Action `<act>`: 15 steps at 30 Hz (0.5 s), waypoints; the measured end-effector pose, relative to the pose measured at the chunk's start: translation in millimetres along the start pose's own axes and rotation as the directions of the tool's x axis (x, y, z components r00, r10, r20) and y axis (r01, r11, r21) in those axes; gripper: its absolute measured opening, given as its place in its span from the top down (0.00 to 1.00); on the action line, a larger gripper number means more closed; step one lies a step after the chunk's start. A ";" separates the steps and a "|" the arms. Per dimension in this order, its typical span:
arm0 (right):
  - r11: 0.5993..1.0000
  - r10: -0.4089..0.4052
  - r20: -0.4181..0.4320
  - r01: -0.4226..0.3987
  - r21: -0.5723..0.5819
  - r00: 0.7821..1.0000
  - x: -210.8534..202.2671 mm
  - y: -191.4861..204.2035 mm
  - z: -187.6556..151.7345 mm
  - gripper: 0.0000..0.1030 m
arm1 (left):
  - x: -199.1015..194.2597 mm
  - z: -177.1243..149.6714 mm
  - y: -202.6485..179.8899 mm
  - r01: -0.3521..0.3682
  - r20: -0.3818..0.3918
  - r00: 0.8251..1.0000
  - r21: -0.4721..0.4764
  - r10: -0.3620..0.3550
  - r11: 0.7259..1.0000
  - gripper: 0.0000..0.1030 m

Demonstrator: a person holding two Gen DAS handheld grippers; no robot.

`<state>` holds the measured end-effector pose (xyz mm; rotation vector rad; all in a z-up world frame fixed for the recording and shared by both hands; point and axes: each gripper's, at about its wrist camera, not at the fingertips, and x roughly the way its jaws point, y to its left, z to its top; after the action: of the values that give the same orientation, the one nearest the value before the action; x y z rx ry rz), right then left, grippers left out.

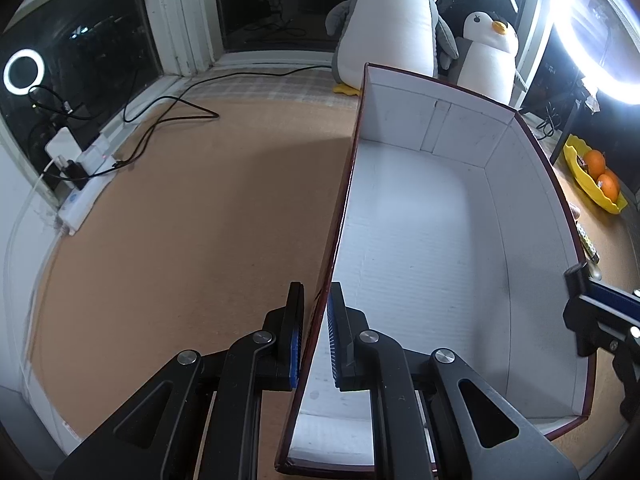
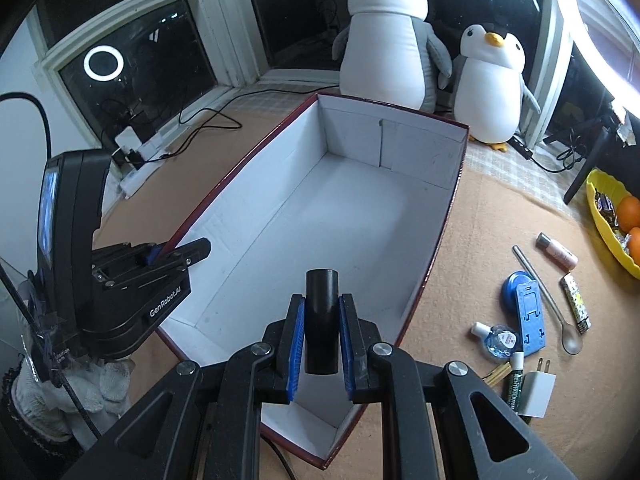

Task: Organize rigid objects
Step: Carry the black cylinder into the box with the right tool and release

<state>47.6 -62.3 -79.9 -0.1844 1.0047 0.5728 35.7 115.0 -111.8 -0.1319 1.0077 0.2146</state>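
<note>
A long cardboard box (image 2: 312, 216), white inside with dark red rims, lies on the tan cloth; nothing lies in it. It also shows in the left wrist view (image 1: 420, 240). My left gripper (image 1: 316, 340) is shut on the box's left wall, one finger on each side; it shows in the right wrist view (image 2: 168, 254). My right gripper (image 2: 322, 344) is shut on an upright black cylinder (image 2: 321, 320), held above the box's near end. Its tip shows in the left wrist view (image 1: 588, 280).
Small items lie right of the box: a blue phone stand (image 2: 528, 312), a spoon (image 2: 552, 300), a pink tube (image 2: 558, 252), a sanitizer bottle (image 2: 498, 338), a white plug (image 2: 536, 394). A yellow fruit tray (image 2: 600, 216), two penguin toys (image 2: 388, 40), a power strip with cables (image 1: 80, 184).
</note>
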 end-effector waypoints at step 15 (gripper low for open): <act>0.998 -0.002 0.038 0.000 0.067 0.999 -17.9 -20.5 -2.6 0.62 | 1.4 2.1 -3.0 -0.012 -0.022 1.000 0.015 0.013 1.000 0.90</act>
<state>49.3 -87.2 -68.5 -0.1142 0.9853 0.5390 38.8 112.6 -111.8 -0.1145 1.0324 0.2173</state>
